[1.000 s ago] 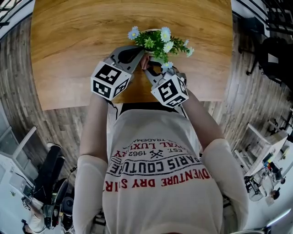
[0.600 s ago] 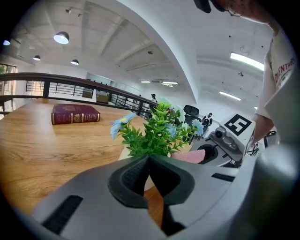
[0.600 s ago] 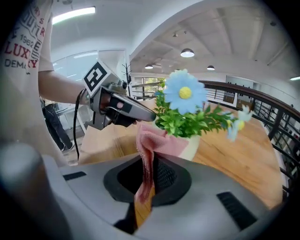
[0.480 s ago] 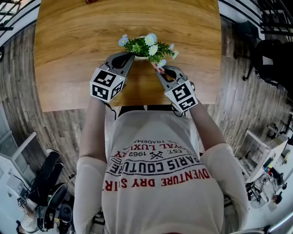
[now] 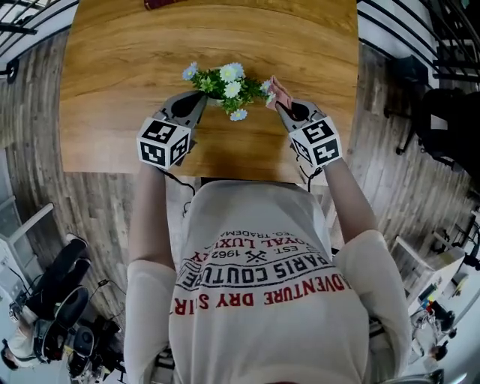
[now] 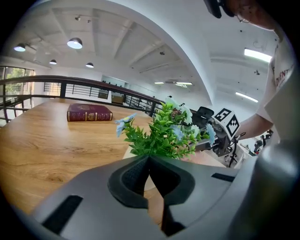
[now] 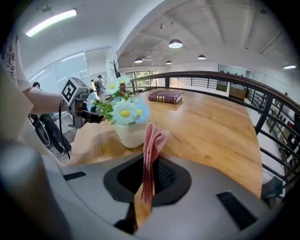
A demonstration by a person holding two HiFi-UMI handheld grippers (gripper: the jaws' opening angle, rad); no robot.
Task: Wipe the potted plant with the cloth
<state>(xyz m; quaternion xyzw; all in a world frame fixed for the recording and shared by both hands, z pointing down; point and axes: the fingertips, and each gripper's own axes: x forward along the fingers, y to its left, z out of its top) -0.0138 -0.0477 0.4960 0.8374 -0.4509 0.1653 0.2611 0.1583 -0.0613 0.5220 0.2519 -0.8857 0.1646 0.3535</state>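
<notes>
Moved since a second ago: right gripper point(image 5: 283, 105), from in front of the potted plant point(image 5: 225, 86) out to its right side; left gripper point(image 5: 199, 99) kept close at its left. Head view: pink cloth point(image 5: 278, 90) sticking up from the right gripper's tips, just beside the flowers; plant standing near the front edge of a wooden table point(image 5: 112, 67), dark red book point(image 5: 161, 4) at the far edge, grey plank floor point(image 5: 37, 112) around. Left gripper view: jaws pressed together, nothing between; directly behind the tips a pale pot point(image 6: 129, 153) holding green sprigs with white and pale blue blooms; black railing point(image 6: 56, 82) beyond the table, ceiling lamps point(image 6: 75, 43) overhead. Right gripper view: jaws pinching the folded cloth, held upright; pot and flowers just beyond, slightly left; contact between cloth and pot not clear.
</notes>
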